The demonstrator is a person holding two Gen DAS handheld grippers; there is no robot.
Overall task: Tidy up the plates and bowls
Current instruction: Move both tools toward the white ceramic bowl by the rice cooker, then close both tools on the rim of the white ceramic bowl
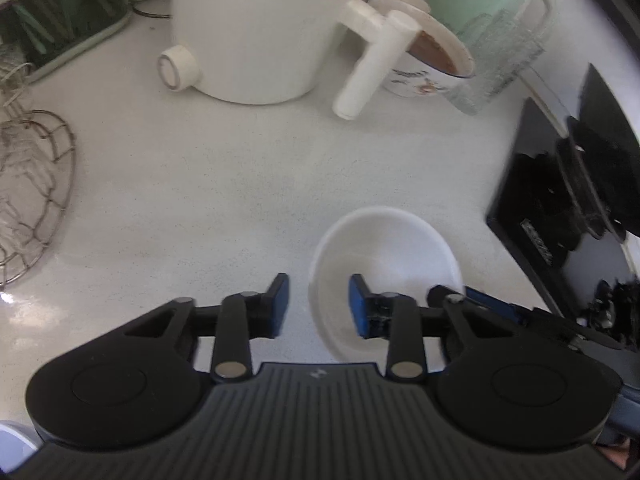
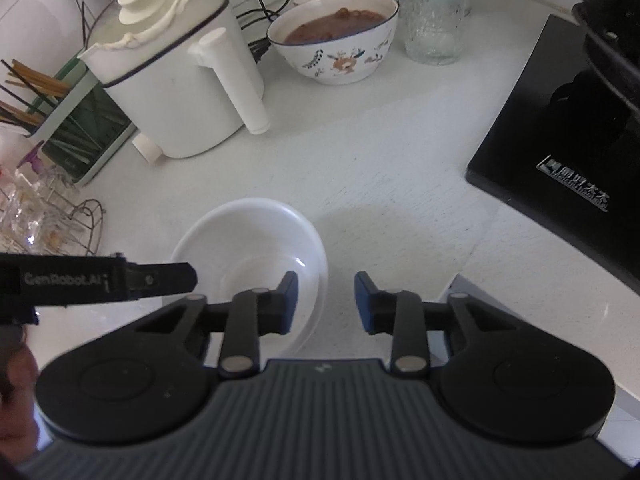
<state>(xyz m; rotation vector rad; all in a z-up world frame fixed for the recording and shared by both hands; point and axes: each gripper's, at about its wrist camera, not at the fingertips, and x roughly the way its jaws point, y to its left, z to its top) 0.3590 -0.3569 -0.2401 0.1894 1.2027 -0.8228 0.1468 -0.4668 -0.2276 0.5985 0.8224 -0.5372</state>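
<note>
white bowl (image 2: 256, 256) upright on counter (image 2: 360, 168), mouth up — left hand-held gripper (image 1: 318, 304) apart, right hand-held gripper (image 2: 326, 302) apart.

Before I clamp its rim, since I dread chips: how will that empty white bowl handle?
The white bowl looks glazed and glossy, so probably slippery between the pads and likely chippable. It seems empty, so fairly light. A one-sided rim grip may tilt it.

Left gripper (image 1: 318, 304) and right gripper (image 2: 326, 300): matte black linkage arms with silver rivets, blue pads (image 1: 360, 308) on the fingertips, ribbed grey housing, round black discs; grey "GenRobot.AI" lettering on one side.
</note>
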